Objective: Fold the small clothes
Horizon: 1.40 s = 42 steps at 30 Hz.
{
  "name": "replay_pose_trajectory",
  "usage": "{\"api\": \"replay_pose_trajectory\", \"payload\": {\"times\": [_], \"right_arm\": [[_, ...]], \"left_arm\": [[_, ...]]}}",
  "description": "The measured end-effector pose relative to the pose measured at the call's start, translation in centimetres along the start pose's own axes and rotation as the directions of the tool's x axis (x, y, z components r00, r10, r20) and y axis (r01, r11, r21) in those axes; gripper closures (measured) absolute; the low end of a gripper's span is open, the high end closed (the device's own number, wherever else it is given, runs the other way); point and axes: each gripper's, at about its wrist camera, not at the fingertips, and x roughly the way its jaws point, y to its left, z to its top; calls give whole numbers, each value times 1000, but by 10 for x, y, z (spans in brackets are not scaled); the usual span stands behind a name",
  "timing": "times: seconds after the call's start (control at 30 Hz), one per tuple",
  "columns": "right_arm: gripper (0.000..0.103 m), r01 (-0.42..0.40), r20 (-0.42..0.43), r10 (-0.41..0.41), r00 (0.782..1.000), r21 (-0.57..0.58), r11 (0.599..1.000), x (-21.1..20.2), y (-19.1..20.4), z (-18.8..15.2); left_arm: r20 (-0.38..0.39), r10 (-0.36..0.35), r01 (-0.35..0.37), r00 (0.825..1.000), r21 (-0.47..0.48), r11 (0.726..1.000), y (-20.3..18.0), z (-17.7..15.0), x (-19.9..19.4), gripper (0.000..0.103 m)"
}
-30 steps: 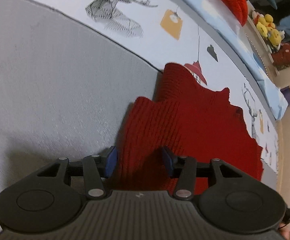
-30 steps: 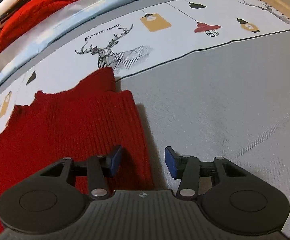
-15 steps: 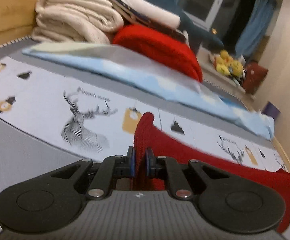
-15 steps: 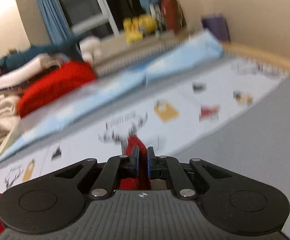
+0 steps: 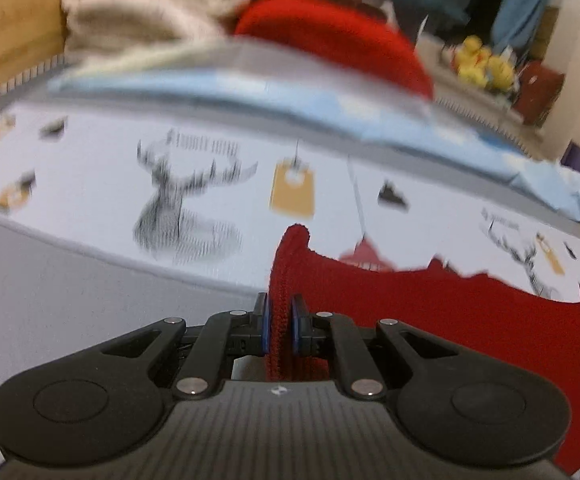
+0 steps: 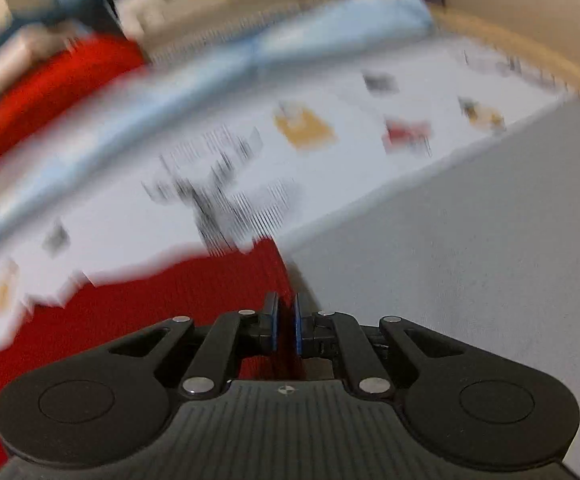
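A red knitted garment (image 5: pixel 450 312) lies on the bed, spread to the right in the left wrist view and to the left in the right wrist view (image 6: pixel 130 312). My left gripper (image 5: pixel 279 326) is shut on the garment's left edge, which stands up as a fold between the blue pads. My right gripper (image 6: pixel 286 326) is shut on the garment's right edge. Both views are blurred by motion.
The bed has a grey sheet (image 6: pixel 470 260) and a white band printed with deer and lamps (image 5: pixel 194 200). A light blue cloth (image 5: pixel 330 108), a red folded knit (image 5: pixel 330 36) and cream towels (image 5: pixel 150 8) lie at the back. Yellow toys (image 5: pixel 482 64) stand far right.
A second ago both grippers were open over the flat garment's edges. They have shut on the edges and tilted up; since half a second ago both views tip back down toward the bed.
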Motion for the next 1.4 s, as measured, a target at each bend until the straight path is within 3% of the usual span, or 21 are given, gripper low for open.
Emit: {"api": "replay_pose_trajectory", "payload": {"times": [0.03, 0.1, 0.13, 0.23, 0.33, 0.4, 0.47, 0.53, 0.63, 0.73, 0.83, 0.9, 0.93, 0.97, 1.0, 1.07, 1.13, 1.2, 1.3, 1.33, 1.4], "right_arm": [[103, 6, 49, -5, 999, -12, 1000, -6, 0, -1], [103, 61, 118, -57, 991, -27, 998, -11, 1, 2], [103, 76, 98, -74, 992, -9, 997, -7, -3, 2], [101, 65, -115, -54, 992, 96, 993, 15, -27, -7], [99, 31, -184, -10, 983, 107, 994, 8, -30, -16], [85, -17, -219, 30, 975, 60, 998, -3, -28, -17], [57, -56, -284, 66, 957, 41, 998, -13, -27, -19], [54, -88, -323, 91, 942, 24, 996, -23, -23, -25], [53, -85, -349, 93, 932, 36, 996, -30, -26, -41], [53, -26, -389, 61, 919, 94, 995, -29, -36, -55], [54, -34, -395, 53, 917, 56, 998, -31, -34, -63], [62, -35, -410, 40, 911, 21, 999, -31, -32, -68], [81, -49, -418, 56, 907, 27, 998, -31, -33, -69], [85, -55, -415, 65, 908, 37, 998, -33, -36, -69], [87, -61, -402, 73, 913, 41, 997, -37, -37, -68], [90, -73, -355, 92, 930, 66, 995, -50, -42, -64], [91, -89, -295, 121, 948, 121, 989, -60, -51, -58], [91, -80, -290, 120, 950, 147, 986, -66, -57, -59], [91, -30, -390, 67, 919, 101, 994, -51, -57, -70], [90, -17, -417, 47, 908, 76, 997, -46, -55, -72], [87, 12, -428, 0, 904, 24, 1000, -42, -51, -74]], "left_arm": [[21, 19, -20, 1000, 23, 1000, -3, 0, -3, 92], [17, 26, -27, 1000, 48, 998, -7, -1, -2, 92], [-11, 0, 0, 1000, 47, 999, -8, -1, 0, 90], [-103, -29, 38, 994, 84, 996, -14, -2, -2, 84], [-132, -29, 39, 991, 74, 996, -7, -3, -27, 69], [-204, -96, 95, 974, -12, 995, 4, -5, -40, 65], [-259, -114, 103, 959, -54, 993, 11, -12, -51, 59], [-258, -93, 77, 962, -72, 994, 18, -24, -63, 52], [-277, -111, 79, 954, -122, 989, 25, -50, -64, 51], [-411, -98, 33, 906, -163, 986, 28, -73, -45, 53], [-411, -79, 31, 908, -122, 992, 21, -77, -42, 53], [-423, -94, 53, 901, -107, 993, 18, -81, -41, 58], [-427, -111, 70, 897, -111, 991, 18, -82, -40, 75], [-422, -113, 76, 899, -103, 992, 18, -82, -42, 88], [-400, -106, 75, 911, -93, 993, 18, -81, -46, 89], [-268, -141, 109, 953, -130, 986, 23, -72, -66, 90], [-165, -165, 150, 972, -102, 983, 24, -64, -85, 90], [-232, -118, 108, 966, -55, 993, 24, -71, -80, 90], [-422, -74, 63, 904, -39, 997, 26, -90, -54, 89], [-416, -55, 53, 908, -16, 998, 26, -88, -53, 87], [-315, -27, 37, 949, 27, 999, 21, -77, -66, 86]]}}
